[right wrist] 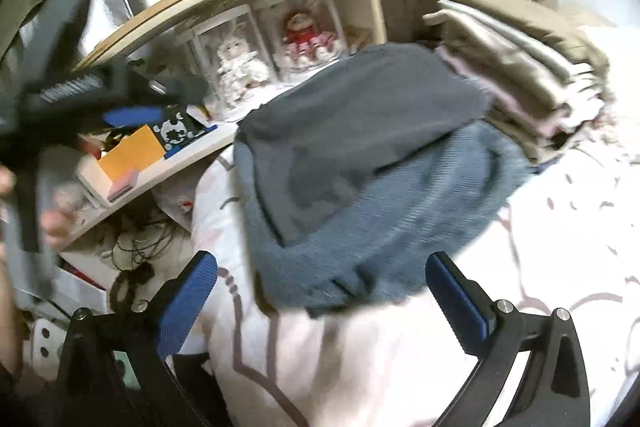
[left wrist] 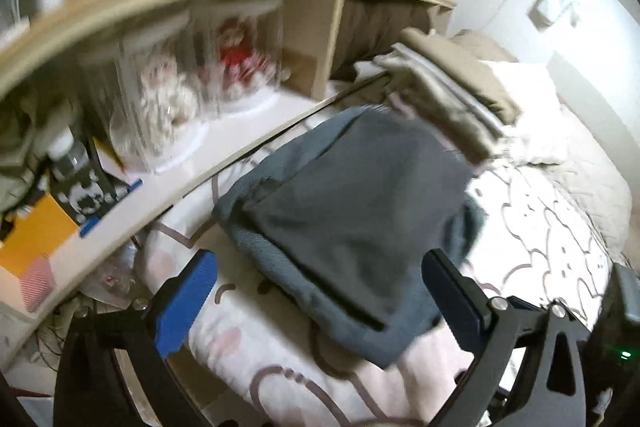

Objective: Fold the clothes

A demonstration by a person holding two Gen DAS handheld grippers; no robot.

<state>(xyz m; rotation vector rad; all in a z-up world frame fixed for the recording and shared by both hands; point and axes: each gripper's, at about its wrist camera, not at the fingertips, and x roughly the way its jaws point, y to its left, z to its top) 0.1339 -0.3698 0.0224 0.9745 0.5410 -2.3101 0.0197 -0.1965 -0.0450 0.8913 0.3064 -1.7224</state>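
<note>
Both claws stand wide open with nothing between their blue pads. The left claw (left wrist: 318, 301) and the right claw (right wrist: 322, 301) hover over the near edge of a folded grey garment (left wrist: 352, 203) lying on the patterned bed (left wrist: 540, 227), just beside a stack of folded clothes (left wrist: 452, 99) near the headboard shelf (left wrist: 248, 119).

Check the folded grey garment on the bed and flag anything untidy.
The grey garment lies folded on the bedspread, but its layers do not line up: a blue-grey ribbed layer sticks out past the darker top panel. The folded stack behind looks neat.
</note>
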